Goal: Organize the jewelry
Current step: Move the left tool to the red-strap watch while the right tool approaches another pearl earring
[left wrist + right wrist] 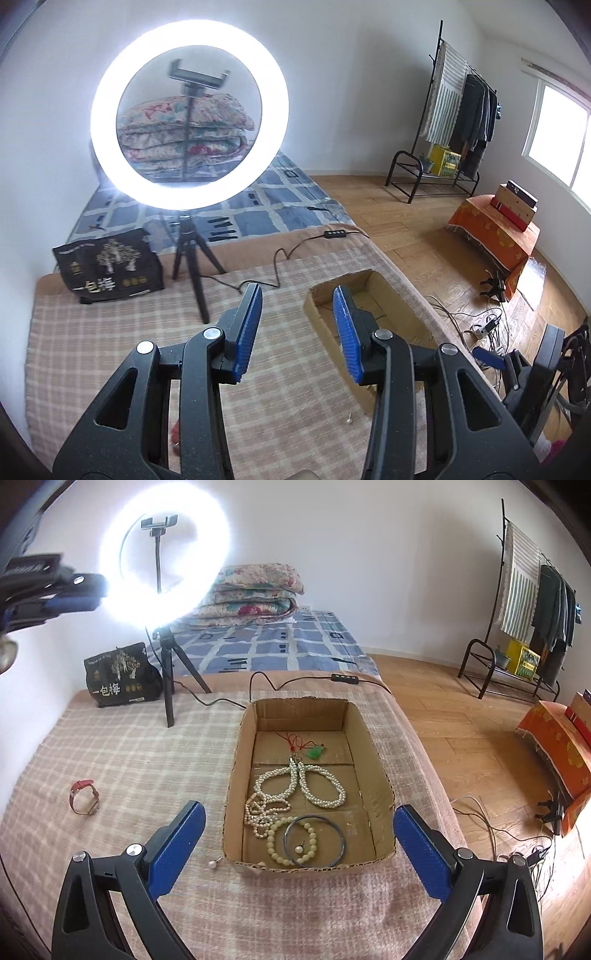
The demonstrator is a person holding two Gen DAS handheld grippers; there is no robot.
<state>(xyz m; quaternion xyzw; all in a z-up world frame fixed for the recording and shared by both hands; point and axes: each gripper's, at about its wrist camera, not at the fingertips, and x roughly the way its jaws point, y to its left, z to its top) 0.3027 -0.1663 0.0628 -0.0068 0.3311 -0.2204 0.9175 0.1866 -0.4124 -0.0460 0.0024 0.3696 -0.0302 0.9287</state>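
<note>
My right hand-held gripper (299, 843) hangs wide and empty over the near end of the cardboard box (236, 771), where pearls, beads and bangle already lie, leaving the red-strapped watch (84, 797) far left and a pearl earring (213, 864) by the box's near-left corner.

- I see the cardboard box (373, 760) lying open-topped on the plaid-covered tabletop (129, 746).
- Inside, a green pendant on red cord (314, 752) sits toward the far end.
- The white pearl necklace (303, 784) loops across the middle (one end bunched up).
- Nearest me, a pale bead bracelet (275, 843) overlaps a dark bangle (341, 840).
- A pearl earring (213, 864) lies just outside the box.
- A red-strapped watch (84, 797) lies well apart, left.
</note>
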